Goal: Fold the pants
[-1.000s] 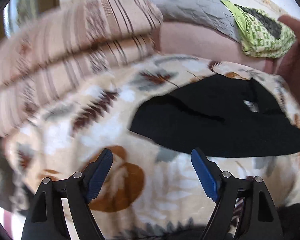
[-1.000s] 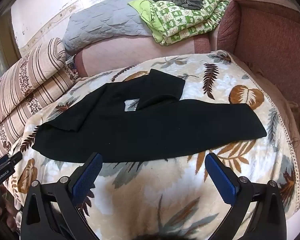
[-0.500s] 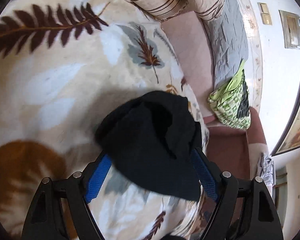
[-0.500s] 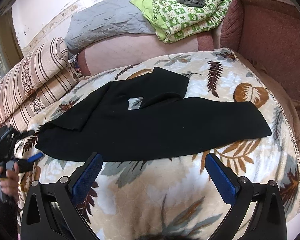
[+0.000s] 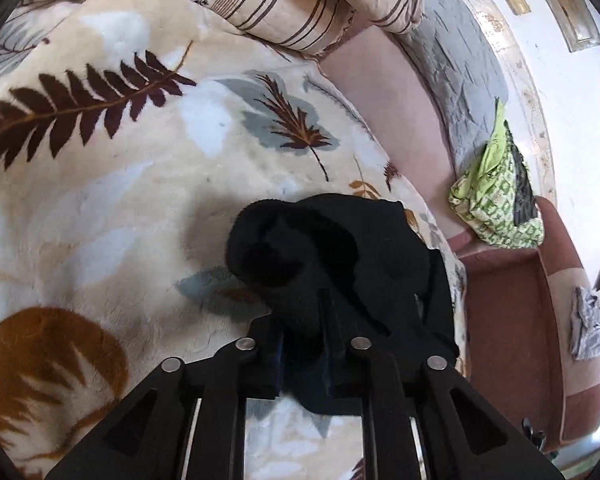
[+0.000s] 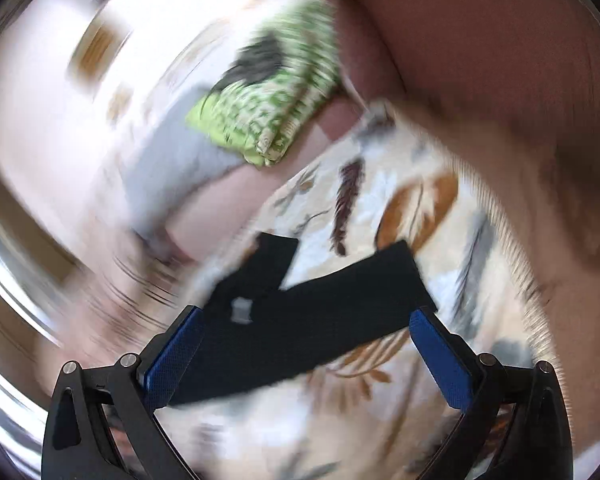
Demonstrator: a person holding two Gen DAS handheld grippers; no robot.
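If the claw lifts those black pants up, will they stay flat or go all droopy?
Probably droopy. The soft black fabric pants already bunch into a rumpled lump where the left claw has just closed on them. They likely weigh little, and the rest would probably trail over the fuzzy leaf-print blanket.

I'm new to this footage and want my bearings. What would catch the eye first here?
The black pants stand out, spread dark across the pale leaf-print blanket. In the left wrist view, one end is bunched up and pinched in the left hand-held gripper, whose jaws have just closed on it. The bright green checked quilt lies folded on the sofa behind.
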